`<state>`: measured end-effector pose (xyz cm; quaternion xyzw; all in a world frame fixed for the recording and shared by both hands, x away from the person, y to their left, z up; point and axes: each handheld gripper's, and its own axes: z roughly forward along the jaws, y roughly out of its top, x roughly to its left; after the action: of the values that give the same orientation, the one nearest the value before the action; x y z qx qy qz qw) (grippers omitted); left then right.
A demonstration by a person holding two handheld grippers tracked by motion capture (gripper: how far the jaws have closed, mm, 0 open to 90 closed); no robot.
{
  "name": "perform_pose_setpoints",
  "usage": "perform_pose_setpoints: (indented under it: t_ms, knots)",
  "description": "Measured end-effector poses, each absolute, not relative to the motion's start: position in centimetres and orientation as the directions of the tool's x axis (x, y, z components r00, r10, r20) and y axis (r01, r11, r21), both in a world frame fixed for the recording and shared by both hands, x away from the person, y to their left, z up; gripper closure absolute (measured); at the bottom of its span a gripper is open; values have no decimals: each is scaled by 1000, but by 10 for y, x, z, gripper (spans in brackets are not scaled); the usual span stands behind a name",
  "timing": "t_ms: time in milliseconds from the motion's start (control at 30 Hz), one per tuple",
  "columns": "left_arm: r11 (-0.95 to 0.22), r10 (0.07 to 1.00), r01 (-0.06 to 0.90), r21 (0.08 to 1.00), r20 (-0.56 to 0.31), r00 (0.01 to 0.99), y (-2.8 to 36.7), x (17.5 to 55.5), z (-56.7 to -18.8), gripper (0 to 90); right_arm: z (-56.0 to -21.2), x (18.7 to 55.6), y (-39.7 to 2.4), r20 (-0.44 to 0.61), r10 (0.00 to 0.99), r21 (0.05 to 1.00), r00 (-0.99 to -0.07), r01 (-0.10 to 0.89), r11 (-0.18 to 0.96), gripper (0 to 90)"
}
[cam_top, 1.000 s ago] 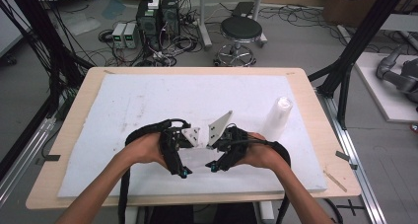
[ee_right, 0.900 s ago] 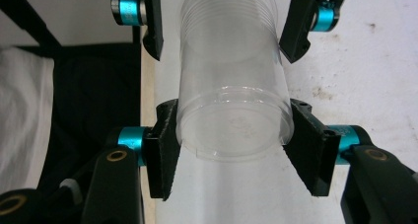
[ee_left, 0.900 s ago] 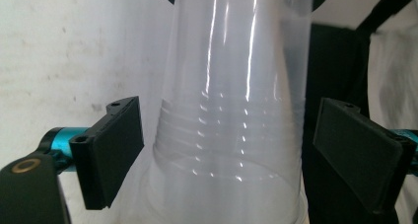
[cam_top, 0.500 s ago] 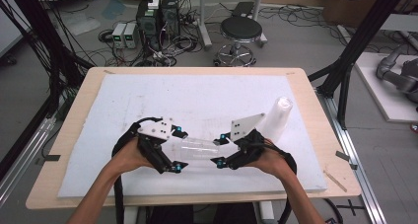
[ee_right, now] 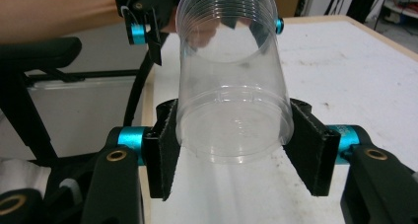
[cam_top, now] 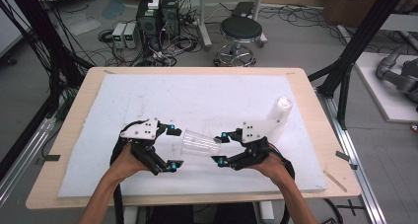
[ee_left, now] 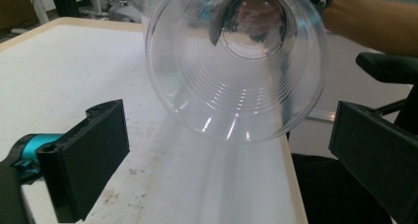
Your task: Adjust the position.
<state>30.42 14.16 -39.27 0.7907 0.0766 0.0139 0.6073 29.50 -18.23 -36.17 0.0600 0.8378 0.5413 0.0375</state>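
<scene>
Right gripper (ee_right: 231,150): its 2 jaws are clamped on the base of a clear plastic cup (ee_right: 229,86), which lies level above the white mat (cam_top: 197,100), mouth toward the left gripper (cam_top: 170,147). Left gripper: jaws have just been opening and now stand wide apart, 1 on each side of the cup's rim, not touching it. Beyond the cup, toward the mat's far right, stands a stack of cups (cam_top: 280,116). Judgement: a single cup has been parted from the others. The right gripper should hold its grip steady without crushing the thin wall, and the left should draw straight back, clear of the rim.
</scene>
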Motion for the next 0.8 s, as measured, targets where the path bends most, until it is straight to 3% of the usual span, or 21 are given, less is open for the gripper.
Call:
perform_pose_setpoints:
  t_ms: [800]
  knots:
    - [-88, 75, 154, 984, -147, 986, 123, 302, -407, 17, -370, 294, -183, -12, 101, 953, -995, 19, 303, 425]
